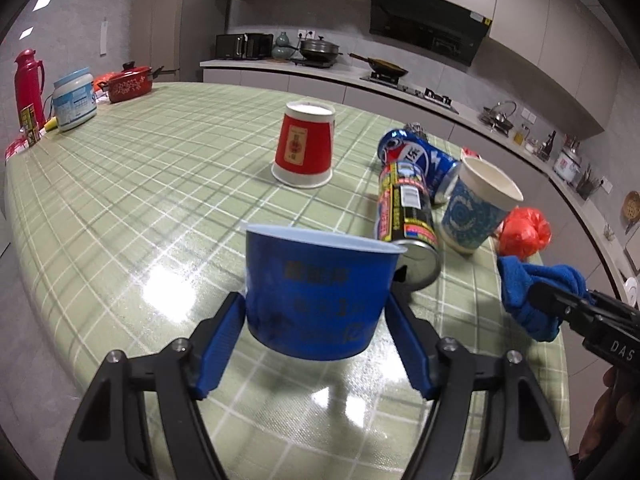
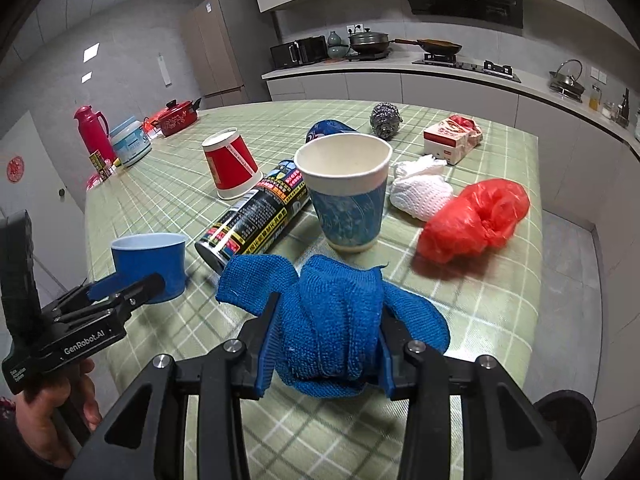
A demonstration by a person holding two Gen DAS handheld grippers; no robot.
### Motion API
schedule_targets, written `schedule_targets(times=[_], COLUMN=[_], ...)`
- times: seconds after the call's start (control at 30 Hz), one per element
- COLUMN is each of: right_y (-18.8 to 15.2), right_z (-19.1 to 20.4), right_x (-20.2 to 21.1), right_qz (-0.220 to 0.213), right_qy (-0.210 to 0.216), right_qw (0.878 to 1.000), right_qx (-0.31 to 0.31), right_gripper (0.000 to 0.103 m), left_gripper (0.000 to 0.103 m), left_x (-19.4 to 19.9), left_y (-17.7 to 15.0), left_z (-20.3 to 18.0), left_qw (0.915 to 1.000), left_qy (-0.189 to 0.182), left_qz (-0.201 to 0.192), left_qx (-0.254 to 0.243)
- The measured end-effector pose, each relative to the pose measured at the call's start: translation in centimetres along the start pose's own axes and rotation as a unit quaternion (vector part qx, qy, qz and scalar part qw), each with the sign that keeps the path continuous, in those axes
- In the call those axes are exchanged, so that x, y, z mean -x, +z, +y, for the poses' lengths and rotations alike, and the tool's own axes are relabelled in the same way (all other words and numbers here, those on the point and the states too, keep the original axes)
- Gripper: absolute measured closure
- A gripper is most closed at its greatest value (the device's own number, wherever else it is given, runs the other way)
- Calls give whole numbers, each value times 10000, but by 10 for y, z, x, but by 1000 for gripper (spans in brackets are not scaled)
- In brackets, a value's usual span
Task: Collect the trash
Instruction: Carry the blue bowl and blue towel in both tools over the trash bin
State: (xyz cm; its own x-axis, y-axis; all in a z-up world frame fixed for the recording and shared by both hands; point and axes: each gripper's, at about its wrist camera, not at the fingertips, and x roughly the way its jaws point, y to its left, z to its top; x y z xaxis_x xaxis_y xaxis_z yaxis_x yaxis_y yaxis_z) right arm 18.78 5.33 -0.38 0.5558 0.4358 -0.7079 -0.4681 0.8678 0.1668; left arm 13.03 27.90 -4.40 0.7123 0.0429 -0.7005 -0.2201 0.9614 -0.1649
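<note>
The left gripper (image 1: pixel 316 316) is clamped on a small blue cup (image 1: pixel 316 292), low in the centre of the left wrist frame; its blue fingers (image 1: pixel 222 344) press both sides of the cup, which is upright, rim up, pale inside, with dark printed characters on its wall. The right gripper (image 2: pixel 324 340) is closed around a bunched blue cloth (image 2: pixel 332 320) at the lower centre of the right wrist frame — a coarse knitted fabric, folded and spilling past both fingers.

The rest of the trash sits on the green checked surface (image 2: pixel 480 300); a blue-patterned paper cup (image 2: pixel 346 196) stands upright mid-frame, white inside; just to its left a black spray can (image 2: pixel 256 216) with bright yellow and red labels lies on its side; beyond that a red paper cup (image 2: pixel 232 164) rests upside down. A crumpled red plastic bag (image 2: pixel 476 220) lies at the right of the frame, a wad of white tissue (image 2: pixel 420 192) touching its upper edge; a blue soda can (image 1: pixel 420 160) lies on its side behind the spray can — dented, as far as the left wrist view shows.
</note>
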Motion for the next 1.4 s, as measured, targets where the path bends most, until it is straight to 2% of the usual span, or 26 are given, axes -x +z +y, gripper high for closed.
schedule_targets(times=[0.27, 0.47, 0.67, 0.9, 1.17, 1.4], right_y=[3, 5, 7, 9, 11, 9], right_z=[1, -1, 2, 0, -2, -6], right_x=[6, 7, 2, -2, -2, 8], right_qz=[-63, -58, -10, 16, -3, -81], right_qy=[-14, -27, -42, -97, -146, -126], right_qw=[10000, 10000, 10000, 9999, 9999, 9999], right_qx=[18, 28, 41, 33, -9, -47], right_gripper=[61, 61, 61, 61, 61, 61], left_gripper=[31, 32, 31, 25, 28, 28], left_x=[9, -3, -22, -41, -29, -8], left_y=[2, 0, 0, 7, 8, 7], left_z=[-4, -3, -4, -3, -3, -13], left_qw=[9997, 9999, 9998, 9989, 9999, 9999], left_qy=[-48, -75, -39, 124, 20, -13], left_qz=[-222, -93, 205, 446, 131, 33], left_qx=[-10, 10, -60, -37, -27, -121])
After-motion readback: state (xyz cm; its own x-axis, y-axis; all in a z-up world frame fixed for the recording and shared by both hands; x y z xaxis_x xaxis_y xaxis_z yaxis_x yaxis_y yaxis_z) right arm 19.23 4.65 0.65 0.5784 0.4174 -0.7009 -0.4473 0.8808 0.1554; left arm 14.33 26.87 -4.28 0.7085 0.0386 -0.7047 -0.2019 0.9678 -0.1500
